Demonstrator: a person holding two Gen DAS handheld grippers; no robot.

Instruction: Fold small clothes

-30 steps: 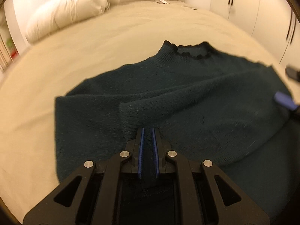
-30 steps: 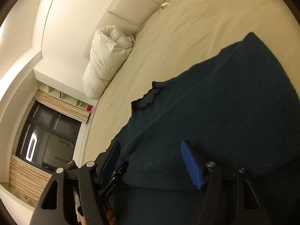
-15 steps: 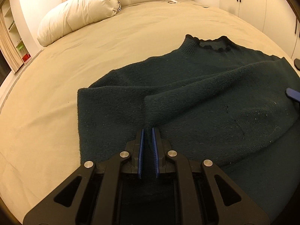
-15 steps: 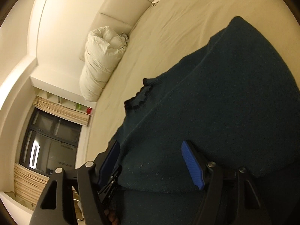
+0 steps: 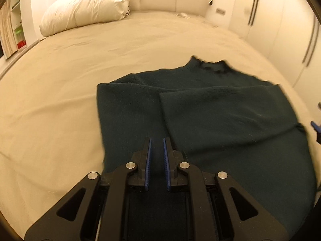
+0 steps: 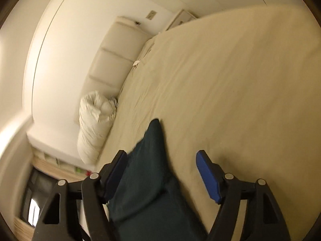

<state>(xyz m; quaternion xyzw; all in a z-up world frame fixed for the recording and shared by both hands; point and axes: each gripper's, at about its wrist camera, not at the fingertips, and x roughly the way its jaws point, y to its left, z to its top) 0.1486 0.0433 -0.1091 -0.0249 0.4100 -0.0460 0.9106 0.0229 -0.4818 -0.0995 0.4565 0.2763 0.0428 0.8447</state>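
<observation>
A dark green knitted sweater [image 5: 210,108] lies spread on a beige bed [image 5: 60,84], collar toward the headboard and one sleeve [image 5: 226,112] folded across its front. The left tool [image 5: 156,156] hangs low over the near hem, its blue pads a narrow gap apart; whether any cloth is caught between them cannot be told. The right tool [image 6: 162,172] is wide open and grips nothing, a corner of the sweater lying between its pads in the right wrist view. The step in hand appears to be folding the body: it would go best with each tool pinching a full thickness of knit at the hem corners, lifting both together and laying the edge evenly toward the collar so the sleeve stays tucked. Counted: one sweater, two tools, one white rolled duvet [image 5: 84,16] at the head of the bed.
</observation>
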